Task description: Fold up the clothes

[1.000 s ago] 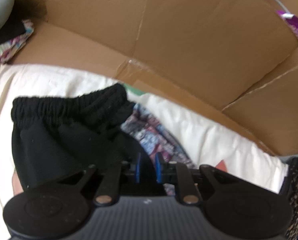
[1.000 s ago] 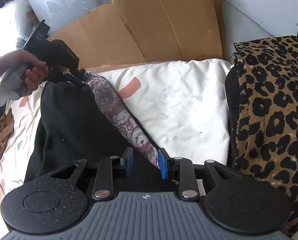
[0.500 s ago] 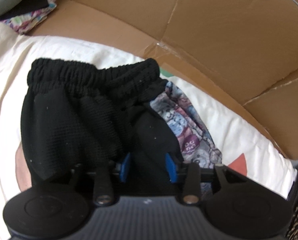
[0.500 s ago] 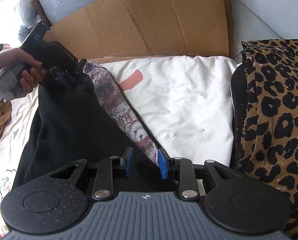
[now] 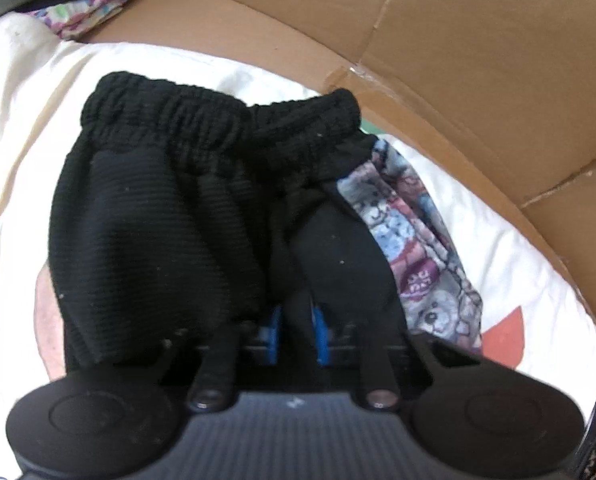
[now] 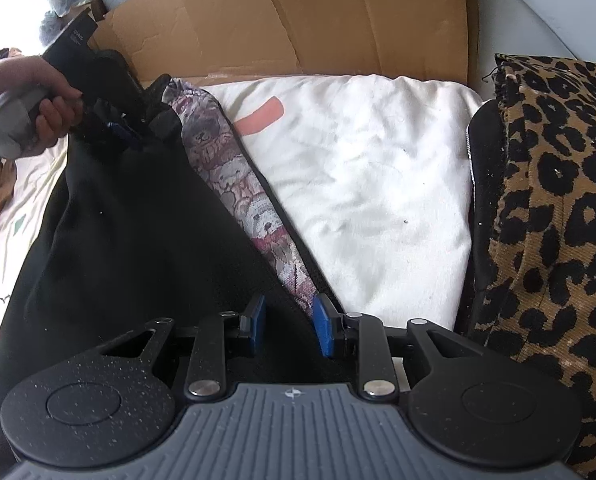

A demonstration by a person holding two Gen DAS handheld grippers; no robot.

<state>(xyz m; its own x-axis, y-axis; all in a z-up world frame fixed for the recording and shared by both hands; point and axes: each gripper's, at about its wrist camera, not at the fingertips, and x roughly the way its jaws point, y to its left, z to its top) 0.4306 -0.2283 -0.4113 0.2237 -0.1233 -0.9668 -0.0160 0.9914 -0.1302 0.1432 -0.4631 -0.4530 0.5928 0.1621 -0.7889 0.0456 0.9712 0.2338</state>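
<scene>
A black garment (image 5: 157,220) with an elastic waistband (image 5: 217,120) and a bear-print side panel (image 5: 410,232) lies on white bedding (image 5: 17,120). My left gripper (image 5: 298,330) points steeply down; its jaws are closing, and the blue pads pinch a fold of black cloth. In the right wrist view that left gripper (image 6: 117,128), held by a hand (image 6: 45,116), grips the garment's far end. My right gripper (image 6: 289,326) holds the near end, with black cloth (image 6: 117,240) and the bear-print panel (image 6: 253,208) running between its pads.
A brown cardboard sheet (image 6: 298,20) stands along the back of the bedding (image 6: 358,160). A leopard-print cushion (image 6: 558,200) lies at the right. Folded patterned cloth (image 5: 89,8) sits at the far left beside the cardboard (image 5: 458,40).
The left gripper's jaws opened wide, then closed on a fold of black cloth nearer the garment's middle. Both grippers have sunk slightly, and the waistband now lies fuller in view.
</scene>
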